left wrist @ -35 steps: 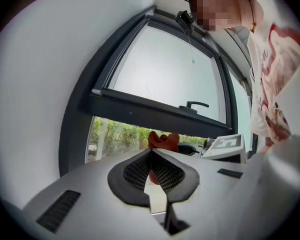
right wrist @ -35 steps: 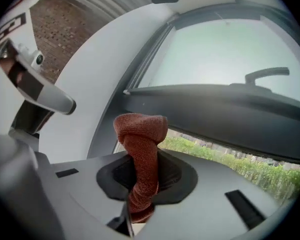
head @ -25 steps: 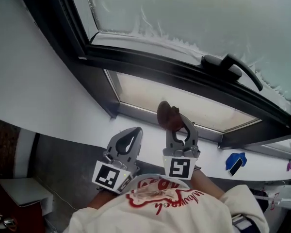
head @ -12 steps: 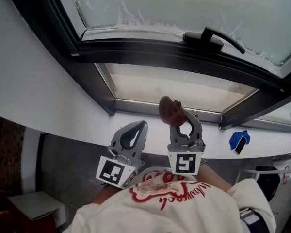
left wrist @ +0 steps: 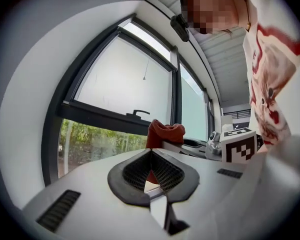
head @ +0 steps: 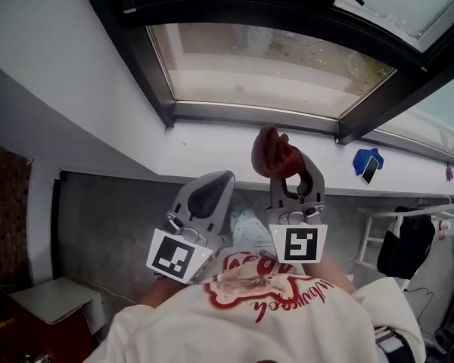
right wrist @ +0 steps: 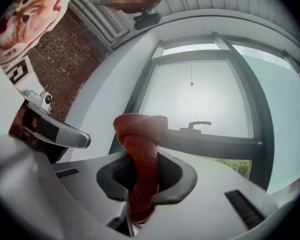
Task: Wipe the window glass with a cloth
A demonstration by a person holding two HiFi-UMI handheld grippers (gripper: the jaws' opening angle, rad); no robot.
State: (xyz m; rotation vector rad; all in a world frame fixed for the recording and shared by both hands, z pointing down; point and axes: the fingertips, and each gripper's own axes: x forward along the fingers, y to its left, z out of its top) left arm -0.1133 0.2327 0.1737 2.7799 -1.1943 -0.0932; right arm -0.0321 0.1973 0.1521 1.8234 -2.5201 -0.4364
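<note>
Cloth (right wrist: 139, 144) between right gripper (right wrist: 141, 176) jaws; left gripper (left wrist: 151, 171) jaws together

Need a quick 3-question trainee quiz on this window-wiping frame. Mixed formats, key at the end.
1. Multiple choice: what sits between the right gripper's fingers? A) a sponge B) a reddish-brown cloth C) nothing
2. True or false: the left gripper is also clamped on the cloth.
3. Fill the gap: the black window handle is mounted on the dark window ____.
Key: 1 B. 2 false: its fingers are together with nothing between them. 3 frame.
</note>
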